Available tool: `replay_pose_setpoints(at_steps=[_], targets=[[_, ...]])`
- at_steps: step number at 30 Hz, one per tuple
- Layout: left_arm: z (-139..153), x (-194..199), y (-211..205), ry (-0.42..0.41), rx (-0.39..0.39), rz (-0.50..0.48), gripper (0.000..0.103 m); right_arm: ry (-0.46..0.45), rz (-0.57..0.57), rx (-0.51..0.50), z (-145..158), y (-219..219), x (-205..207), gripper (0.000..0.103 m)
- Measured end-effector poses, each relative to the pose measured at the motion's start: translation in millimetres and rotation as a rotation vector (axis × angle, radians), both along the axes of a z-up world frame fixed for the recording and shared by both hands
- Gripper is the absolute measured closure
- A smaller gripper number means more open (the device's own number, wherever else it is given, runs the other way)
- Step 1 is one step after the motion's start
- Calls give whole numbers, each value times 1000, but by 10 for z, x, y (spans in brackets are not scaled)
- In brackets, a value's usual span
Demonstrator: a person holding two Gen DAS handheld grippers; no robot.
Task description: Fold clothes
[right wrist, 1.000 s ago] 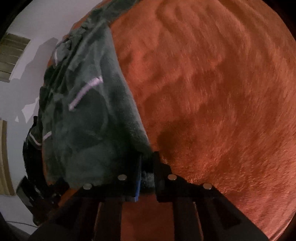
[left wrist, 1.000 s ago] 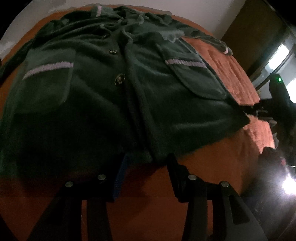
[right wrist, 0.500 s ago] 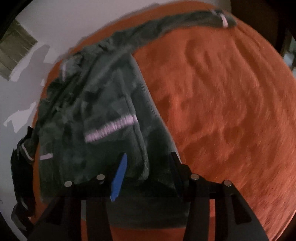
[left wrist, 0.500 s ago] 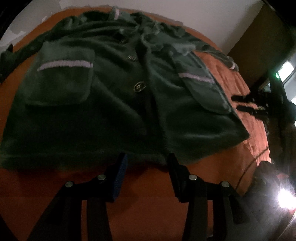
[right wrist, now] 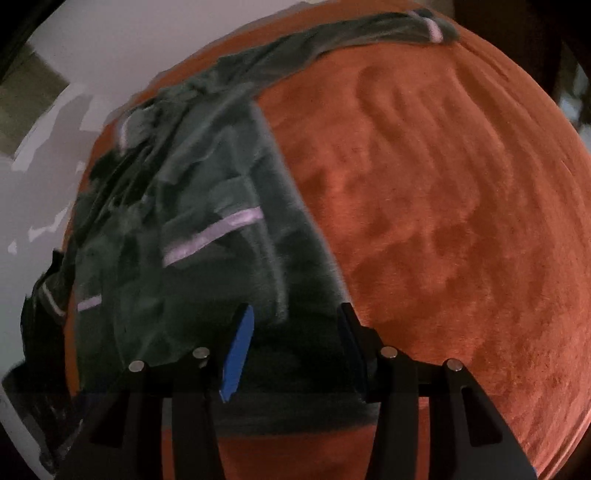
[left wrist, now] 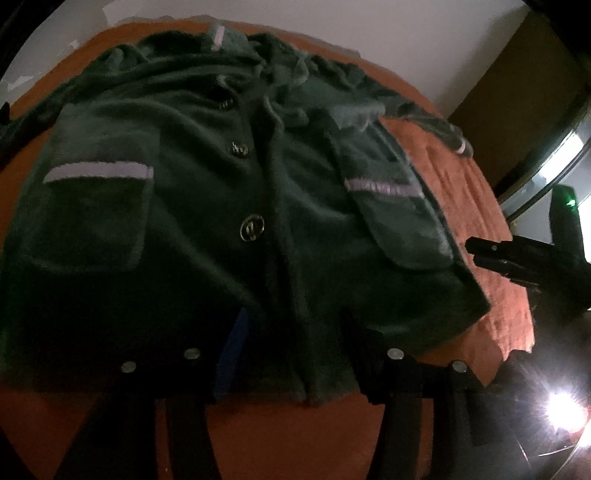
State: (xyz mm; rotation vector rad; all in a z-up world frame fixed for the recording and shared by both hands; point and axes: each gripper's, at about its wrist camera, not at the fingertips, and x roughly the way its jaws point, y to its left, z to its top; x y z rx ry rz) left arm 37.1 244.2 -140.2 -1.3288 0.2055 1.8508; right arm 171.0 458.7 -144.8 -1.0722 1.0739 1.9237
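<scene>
While left gripper (left wrist: 295, 347) opens — jacket (left wrist: 207, 206) lies flat.

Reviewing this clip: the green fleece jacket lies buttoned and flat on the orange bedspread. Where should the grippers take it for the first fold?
Probably the outstretched sleeve, near its pale-striped cuff, coming from the bare orange bedspread side: it lies thin and clear of the jacket body.

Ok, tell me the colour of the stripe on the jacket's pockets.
Pale lilac stripe on the dark green jacket; clearest from the left wrist.
</scene>
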Motion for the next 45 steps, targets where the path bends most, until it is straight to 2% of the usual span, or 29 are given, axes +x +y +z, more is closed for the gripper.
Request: replay_pose_setpoints(at_steps=[3,6,10,17,24,32,40,45], targets=[[-121,-5,-10,-13,-24,-2,48,-47,35,-5,-105,-56,-61,57],[-240,-8,-40,-27,-47,-1,48,-71,24,-40,-236,-47,-28,57],[-199,-22,-72,-35,-31,6,48,-56,-8,-56,-245,2,6,57],[-60,-41,-105,-9,-10,9,48,-24,15,10,-65,-36,-59,57],[-230,-59,-118,-47,-40,15,48,-50,-2,-62,-284,-42,41,57],[-136,-103,-174,-56,-11,26,48,-45,8,-53,-229,-11,51,57],[-291,-75,-178,-41,-38,15,48,-46,1,-67,-300,23,-50,57],[-173,-106,-247,-53,-5,45,48,-33,1,-53,-242,13,-24,57]])
